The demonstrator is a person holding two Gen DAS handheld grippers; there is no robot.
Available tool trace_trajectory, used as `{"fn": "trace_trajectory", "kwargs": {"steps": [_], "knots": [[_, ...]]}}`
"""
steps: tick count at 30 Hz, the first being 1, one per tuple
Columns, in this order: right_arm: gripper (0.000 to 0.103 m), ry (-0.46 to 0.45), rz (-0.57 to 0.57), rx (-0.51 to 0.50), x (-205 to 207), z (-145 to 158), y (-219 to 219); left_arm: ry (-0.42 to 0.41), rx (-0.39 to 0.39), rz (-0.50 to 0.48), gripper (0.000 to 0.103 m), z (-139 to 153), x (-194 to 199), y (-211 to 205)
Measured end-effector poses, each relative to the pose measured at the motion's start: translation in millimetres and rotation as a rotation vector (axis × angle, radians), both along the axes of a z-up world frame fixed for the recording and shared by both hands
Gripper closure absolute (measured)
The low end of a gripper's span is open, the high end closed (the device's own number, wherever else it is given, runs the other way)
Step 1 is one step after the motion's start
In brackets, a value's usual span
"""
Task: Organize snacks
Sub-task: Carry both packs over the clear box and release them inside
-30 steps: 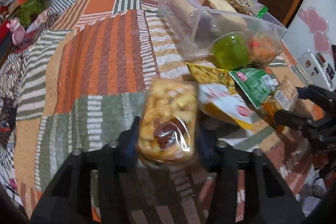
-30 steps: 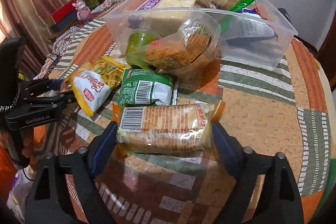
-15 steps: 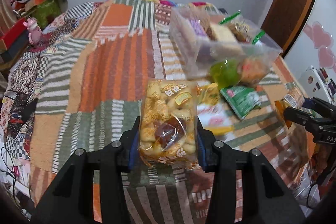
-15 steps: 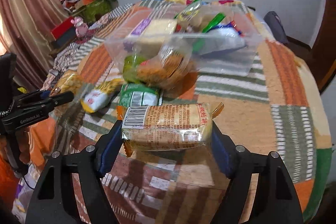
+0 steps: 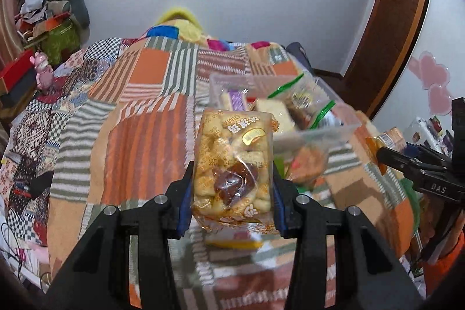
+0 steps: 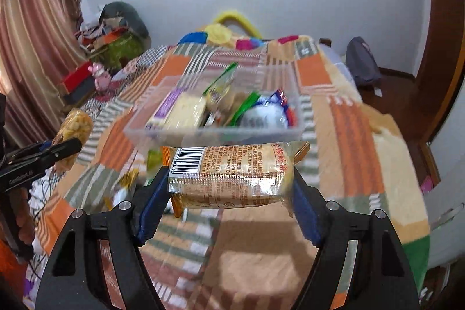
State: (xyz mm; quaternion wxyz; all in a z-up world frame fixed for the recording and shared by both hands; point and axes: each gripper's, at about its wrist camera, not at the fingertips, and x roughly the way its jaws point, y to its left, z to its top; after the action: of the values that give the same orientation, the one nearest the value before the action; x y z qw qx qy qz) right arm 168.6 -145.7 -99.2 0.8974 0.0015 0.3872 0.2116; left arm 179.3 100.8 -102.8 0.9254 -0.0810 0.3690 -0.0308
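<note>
While both packets hang in the air above the bed [image 5: 139, 141], the step in hand looks like carrying them over the clear plastic bin [image 6: 215, 132] and letting them go inside. The left gripper [image 5: 232, 182] is clamped on a clear bag of puffed snacks [image 5: 234, 161], held upright between its blue pads. The right gripper [image 6: 229, 185] is clamped on a long wrapped cake [image 6: 232, 173], held crosswise with its barcode end to the left. From the right wrist view the bin sits just beyond the cake on the patchwork quilt, already holding several packets; its right part looks fuller, and the near left corner shows a flat pale packet [image 6: 181, 111].

To do this well, I would bring one gripper in at a time, since the two stand close and could knock together over the bin. Each packet should clear the near rim before it is lowered, then be released low so it lies flat and does not bounce out. Loose packets [image 5: 308, 164] lie on the quilt in front of the bin; keep the grippers above them.
</note>
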Motion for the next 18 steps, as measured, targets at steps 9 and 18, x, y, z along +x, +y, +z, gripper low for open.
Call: {"fn": "trace_trajectory", "kwargs": {"steps": [9,18], "knots": [[0.028,-0.016,-0.022,-0.001,43,-2,3,0.006,-0.018,-0.004,0.059,-4,48,-17],[0.028,0.017,-0.019,0.009,75,-18,10,0.024,-0.031,0.005,0.059,-20,105,-22]]}}
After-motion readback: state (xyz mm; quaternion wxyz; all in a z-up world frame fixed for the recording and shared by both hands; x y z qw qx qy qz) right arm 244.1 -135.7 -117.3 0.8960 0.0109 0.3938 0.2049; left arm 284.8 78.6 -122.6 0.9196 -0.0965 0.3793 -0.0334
